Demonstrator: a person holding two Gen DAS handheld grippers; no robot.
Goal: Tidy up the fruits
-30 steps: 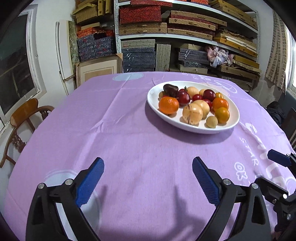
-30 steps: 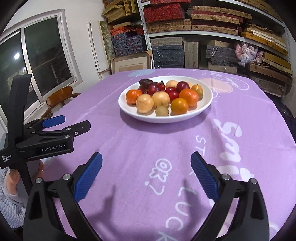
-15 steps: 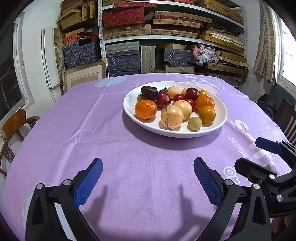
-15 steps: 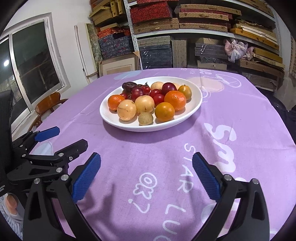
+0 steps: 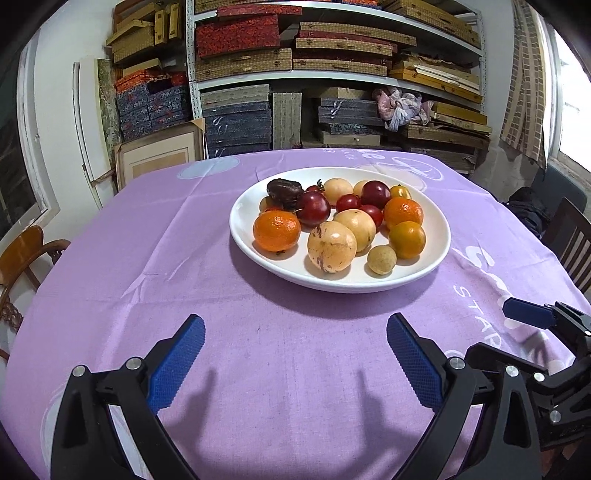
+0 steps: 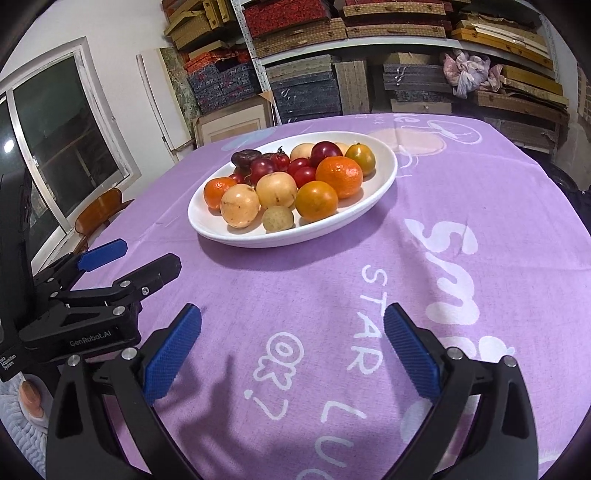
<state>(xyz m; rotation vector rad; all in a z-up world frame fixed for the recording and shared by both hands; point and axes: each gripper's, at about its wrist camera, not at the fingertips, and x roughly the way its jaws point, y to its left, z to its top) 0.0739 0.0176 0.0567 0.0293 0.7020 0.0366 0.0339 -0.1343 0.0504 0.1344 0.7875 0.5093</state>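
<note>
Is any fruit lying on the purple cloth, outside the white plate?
No, every fruit sits inside the white plate; the purple cloth around it carries none.

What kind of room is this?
Probably a storeroom used as a dining spot: metal shelves stacked with woven and cloth-covered boxes, beside a table with a purple tablecloth and a white fruit plate.
</note>
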